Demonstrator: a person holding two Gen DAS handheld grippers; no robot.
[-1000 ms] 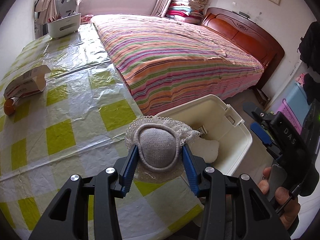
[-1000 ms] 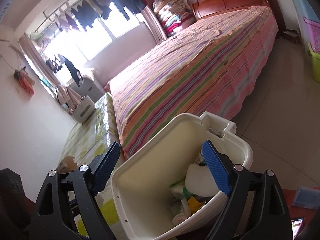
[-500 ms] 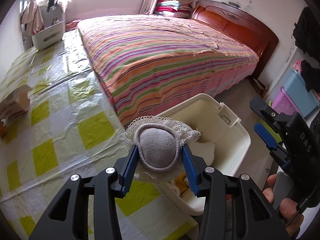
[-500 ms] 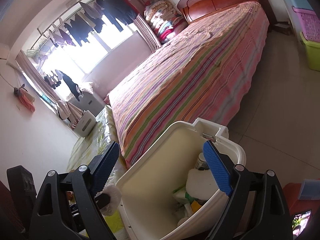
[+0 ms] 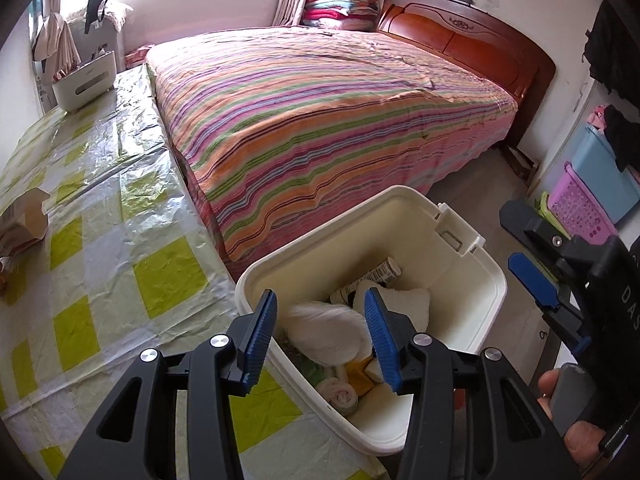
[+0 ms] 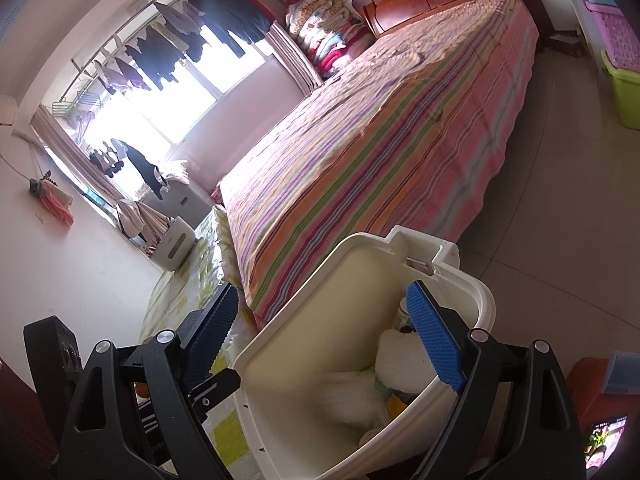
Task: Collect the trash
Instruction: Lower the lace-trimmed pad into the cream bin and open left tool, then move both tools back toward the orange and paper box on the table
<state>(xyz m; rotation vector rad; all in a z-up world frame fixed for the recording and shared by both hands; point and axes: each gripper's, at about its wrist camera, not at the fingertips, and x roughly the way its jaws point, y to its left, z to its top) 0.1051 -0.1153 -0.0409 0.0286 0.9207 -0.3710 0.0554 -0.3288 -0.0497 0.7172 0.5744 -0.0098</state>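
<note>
Gone from the left gripper (image 5: 320, 334) is the lace-edged cloth (image 5: 326, 334); it now drops, blurred, into the cream bin (image 5: 486, 276) at about six o'clock of the table (image 5: 120, 272); the jaws are opening, pads clear of it. Right gripper (image 6: 324, 340) straddles the bin's near rim, jaws wide, pressing on nothing I can see; the risk is the bin tipping if that rim gets nudged. "DAS" reads on the right gripper's body; a barcoded bottle (image 5: 386, 270) lies inside, its print unreadable.

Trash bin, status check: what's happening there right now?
Left gripper fingers opening, lacy cloth dropping free into bin. Right gripper open, straddling bin. Nothing blocking.
</note>
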